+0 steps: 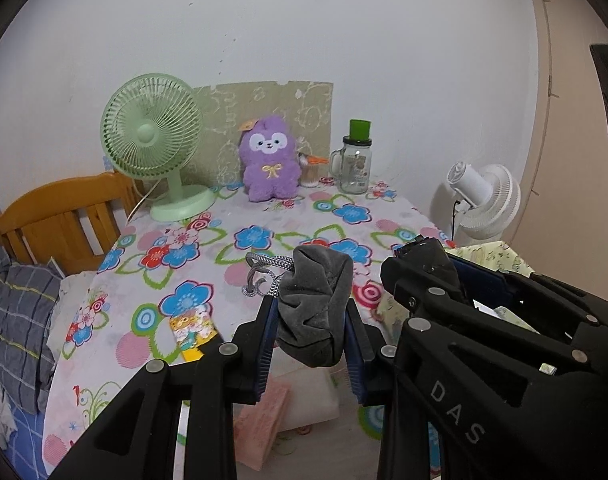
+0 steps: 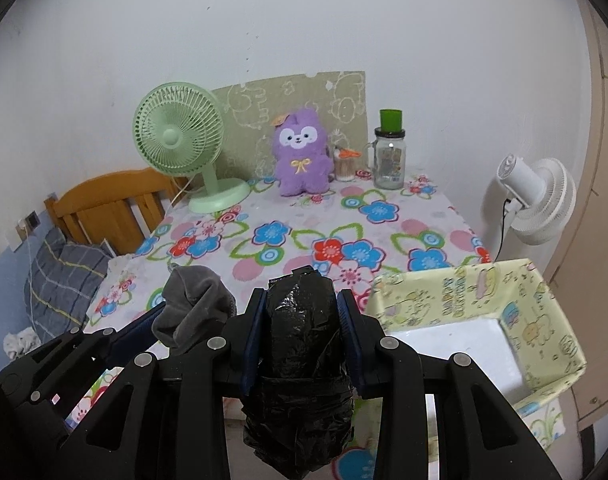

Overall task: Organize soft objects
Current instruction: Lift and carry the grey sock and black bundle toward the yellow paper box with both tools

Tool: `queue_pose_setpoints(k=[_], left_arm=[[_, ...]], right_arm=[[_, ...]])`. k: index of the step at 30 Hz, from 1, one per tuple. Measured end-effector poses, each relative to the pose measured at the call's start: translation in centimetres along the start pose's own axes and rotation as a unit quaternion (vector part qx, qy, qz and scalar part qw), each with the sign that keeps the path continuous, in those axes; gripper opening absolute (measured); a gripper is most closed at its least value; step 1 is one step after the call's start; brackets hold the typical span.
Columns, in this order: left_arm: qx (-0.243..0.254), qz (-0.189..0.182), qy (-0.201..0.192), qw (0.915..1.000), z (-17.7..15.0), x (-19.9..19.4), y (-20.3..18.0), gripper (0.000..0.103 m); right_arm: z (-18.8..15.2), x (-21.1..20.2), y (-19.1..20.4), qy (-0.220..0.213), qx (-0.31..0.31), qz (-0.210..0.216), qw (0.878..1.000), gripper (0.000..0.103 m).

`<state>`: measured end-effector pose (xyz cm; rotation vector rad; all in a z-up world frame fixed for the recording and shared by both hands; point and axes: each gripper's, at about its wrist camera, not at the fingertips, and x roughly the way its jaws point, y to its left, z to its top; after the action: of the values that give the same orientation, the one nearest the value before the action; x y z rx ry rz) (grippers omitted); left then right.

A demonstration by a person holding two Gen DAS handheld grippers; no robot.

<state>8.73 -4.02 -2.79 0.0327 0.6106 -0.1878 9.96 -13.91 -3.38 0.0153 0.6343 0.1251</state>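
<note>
My left gripper (image 1: 309, 314) is shut on a grey velvet drawstring pouch (image 1: 315, 300), whose braided cord (image 1: 264, 264) hangs off to the left. The same pouch (image 2: 192, 308) shows at the left in the right wrist view. My right gripper (image 2: 302, 312) is shut on a roll of black plastic bags (image 2: 300, 360), held above the table. Its black tip (image 1: 421, 256) shows at the right in the left wrist view. A yellow patterned box (image 2: 479, 320) with a white inside stands open at the right. A pink folded cloth (image 1: 260, 424) and a white soft pad (image 1: 307, 396) lie under the left gripper.
The flowered tablecloth (image 1: 208, 248) covers the table. At the back stand a green fan (image 1: 152, 140), a purple plush toy (image 1: 268, 160) and a glass mug jar (image 1: 355, 164). A white fan (image 2: 539, 200) stands right of the table, a wooden bed frame (image 1: 56, 216) left. A yellow packet (image 1: 192, 332) lies near.
</note>
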Motion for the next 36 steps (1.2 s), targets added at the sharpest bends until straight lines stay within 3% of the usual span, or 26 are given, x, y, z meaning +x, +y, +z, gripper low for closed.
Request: queue_pose_setpoints(k=[18, 36], left_arm=[[0.026, -0.033, -0.022, 0.9989, 1.5, 0.6, -6.4, 0.032], [0.051, -0.063, 0.006, 0.9967, 2.1, 5.4, -12.3, 0.032]], right_arm=[[0.8, -2.5, -6.1, -0.029, 0.005, -0.033, 0.999, 0.039], [0.5, 0.0, -13.2, -0.011, 0.028, -0.065, 0.997, 0.039]])
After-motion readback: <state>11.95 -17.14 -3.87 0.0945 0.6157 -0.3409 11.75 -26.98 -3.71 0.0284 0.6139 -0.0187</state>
